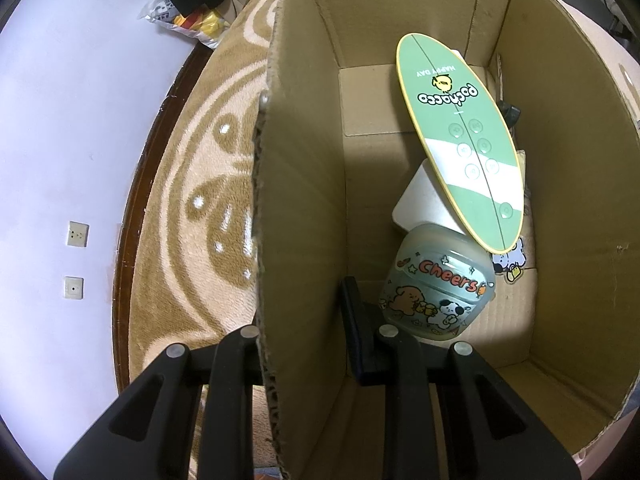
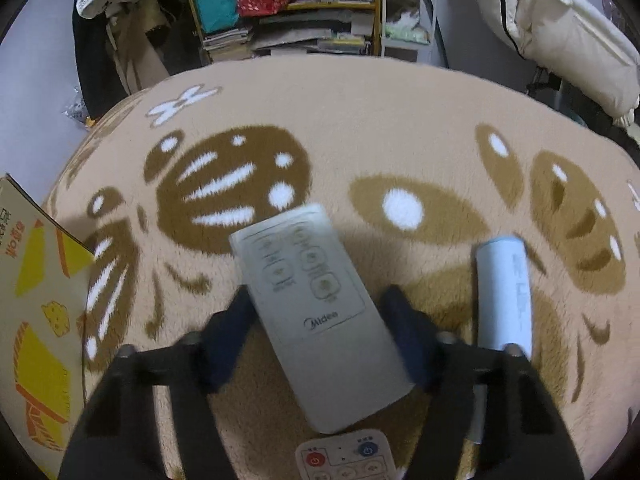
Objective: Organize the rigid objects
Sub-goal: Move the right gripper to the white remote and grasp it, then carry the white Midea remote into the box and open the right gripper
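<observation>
Two jaws of the right gripper [image 2: 320,332] stand spread astride the grey Midea remote control [image 2: 320,316], its long axis skewed left of the jaw line; left gripper [image 1: 304,320] clamps the cardboard box wall [image 1: 296,200].

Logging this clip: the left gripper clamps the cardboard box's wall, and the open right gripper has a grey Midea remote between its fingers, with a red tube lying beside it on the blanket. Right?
Not quite. In the right wrist view the tube is pale blue, not red. The rest holds: the left gripper straddles the cardboard box's wall, and the open right gripper has the grey Midea remote between its fingers, on the blanket.
</observation>
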A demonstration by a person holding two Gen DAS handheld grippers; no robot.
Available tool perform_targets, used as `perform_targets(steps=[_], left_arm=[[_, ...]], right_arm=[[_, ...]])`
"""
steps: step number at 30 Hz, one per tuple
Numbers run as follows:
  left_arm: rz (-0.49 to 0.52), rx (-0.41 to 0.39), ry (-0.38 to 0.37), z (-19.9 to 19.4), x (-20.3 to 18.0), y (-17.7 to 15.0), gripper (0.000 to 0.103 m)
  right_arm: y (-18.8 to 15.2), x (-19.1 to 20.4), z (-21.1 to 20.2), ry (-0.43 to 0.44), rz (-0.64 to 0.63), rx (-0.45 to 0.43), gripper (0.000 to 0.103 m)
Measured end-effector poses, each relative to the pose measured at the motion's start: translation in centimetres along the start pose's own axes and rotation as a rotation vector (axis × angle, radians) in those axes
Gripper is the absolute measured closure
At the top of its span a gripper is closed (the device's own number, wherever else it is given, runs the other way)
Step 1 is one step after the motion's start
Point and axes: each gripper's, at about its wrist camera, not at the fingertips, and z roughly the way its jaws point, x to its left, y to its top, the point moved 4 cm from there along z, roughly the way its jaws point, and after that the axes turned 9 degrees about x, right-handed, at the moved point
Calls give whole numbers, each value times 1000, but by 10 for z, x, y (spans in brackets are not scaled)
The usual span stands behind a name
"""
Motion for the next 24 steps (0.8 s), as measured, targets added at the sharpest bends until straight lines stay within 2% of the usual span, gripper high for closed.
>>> perform_targets(steps=[2, 14, 24], left_arm=[[0, 0, -1, 0, 0, 1, 80], [1, 3, 3, 0, 0, 2, 80], [3, 3, 8, 0, 0, 2, 80]], right_arm=[[0, 2, -2, 2, -11, -10, 52], [4, 14, -7, -17, -2, -17, 53], [10, 28, -49, 58, 12, -129, 53]])
